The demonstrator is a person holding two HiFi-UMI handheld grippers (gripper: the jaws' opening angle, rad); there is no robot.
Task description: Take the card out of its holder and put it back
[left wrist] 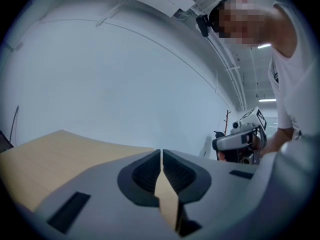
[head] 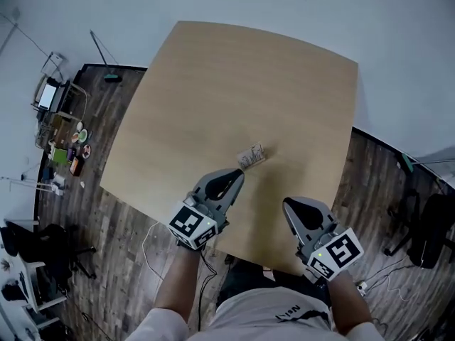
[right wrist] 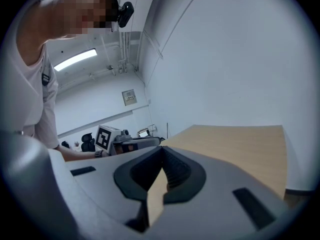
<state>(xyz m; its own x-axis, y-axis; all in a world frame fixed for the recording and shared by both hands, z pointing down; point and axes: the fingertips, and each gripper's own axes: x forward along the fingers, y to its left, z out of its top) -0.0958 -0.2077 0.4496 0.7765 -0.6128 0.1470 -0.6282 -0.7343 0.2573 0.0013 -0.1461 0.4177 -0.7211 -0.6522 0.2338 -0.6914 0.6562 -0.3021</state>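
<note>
A small card in its holder (head: 251,156) lies flat on the wooden table (head: 227,98), near the middle of the front half. My left gripper (head: 237,174) is shut and empty, its tips just short of the holder's near-left side. My right gripper (head: 288,204) is also shut and empty, over the table's front edge and farther from the holder. In the left gripper view the jaws (left wrist: 161,155) are pressed together with nothing between them; the right gripper view shows the same (right wrist: 162,151). Neither gripper view shows the holder.
The table stands on a dark wood floor (head: 121,226) against a white wall. A cluttered shelf cart (head: 60,130) is at the far left, dark chairs (head: 423,226) at the right. Cables (head: 153,244) lie on the floor by the table's front.
</note>
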